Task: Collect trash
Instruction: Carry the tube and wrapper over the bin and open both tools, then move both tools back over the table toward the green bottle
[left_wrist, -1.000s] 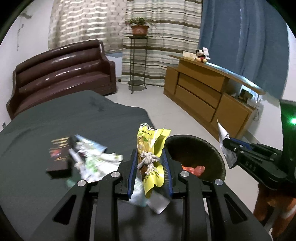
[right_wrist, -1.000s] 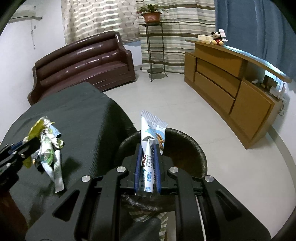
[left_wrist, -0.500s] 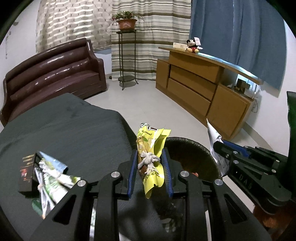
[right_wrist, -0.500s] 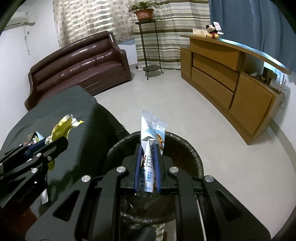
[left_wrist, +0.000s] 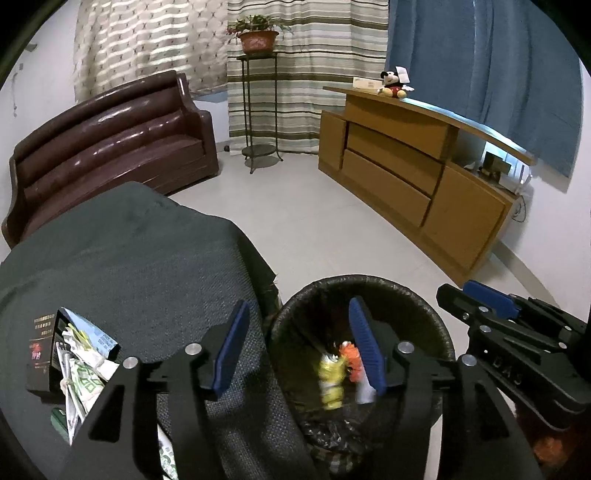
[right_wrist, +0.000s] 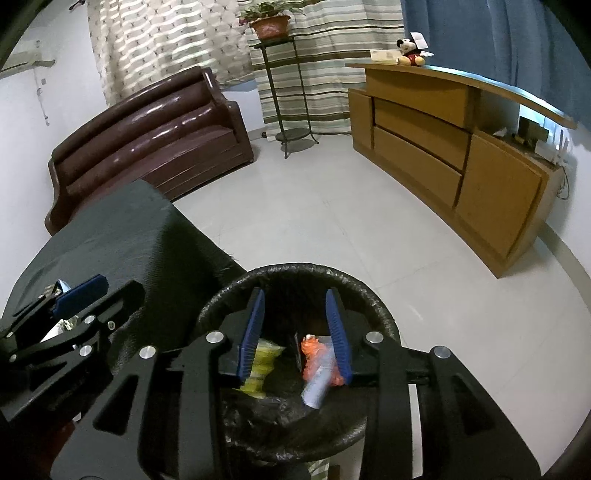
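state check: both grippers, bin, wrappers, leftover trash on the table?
left gripper: opening, nothing between fingers
right gripper: opening, nothing between fingers
trash bin: bag-lined, partly filled
yellow wrapper: in bin
white-blue wrapper: in bin
remaining trash: piled on table

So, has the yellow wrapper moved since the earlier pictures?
Yes. The yellow wrapper has left the left gripper, whose fingers are opening, and now lies down inside the black bin.
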